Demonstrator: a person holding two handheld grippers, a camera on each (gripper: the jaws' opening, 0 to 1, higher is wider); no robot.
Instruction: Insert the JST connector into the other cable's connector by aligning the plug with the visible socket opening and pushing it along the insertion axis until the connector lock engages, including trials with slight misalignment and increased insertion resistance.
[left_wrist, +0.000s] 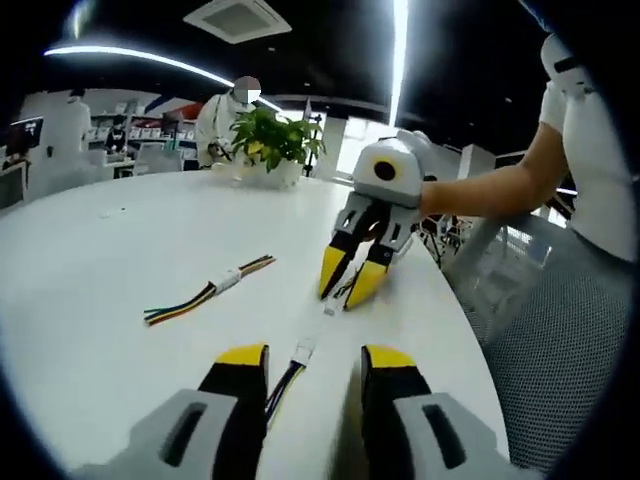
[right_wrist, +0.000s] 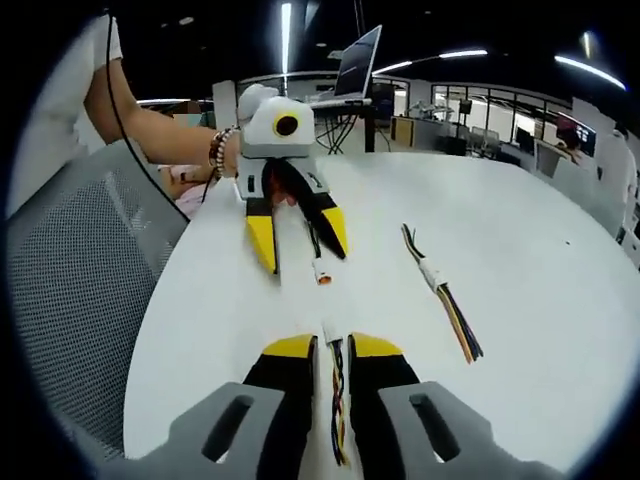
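Two short cables lie end to end on the white round table (left_wrist: 120, 240). In the left gripper view my left gripper (left_wrist: 315, 356) stands open, its yellow tips wide apart on either side of a multicoloured cable (left_wrist: 283, 388) ending in a white connector (left_wrist: 303, 348). Facing it, my right gripper (left_wrist: 348, 283) has its tips close together. In the right gripper view my right gripper (right_wrist: 332, 347) is shut on a twisted cable (right_wrist: 337, 400) whose white connector (right_wrist: 328, 331) pokes out in front. Beyond it lies the other connector (right_wrist: 321, 272), between the tips of the open left gripper (right_wrist: 300, 243).
A third, loose wire bundle (left_wrist: 210, 290) (right_wrist: 445, 295) with a white wrap lies to the side. A grey mesh chair (left_wrist: 560, 330) (right_wrist: 70, 300) stands at the table's edge. A potted plant (left_wrist: 270, 140) sits at the far side, a person behind it. A laptop (right_wrist: 360, 60) stands behind.
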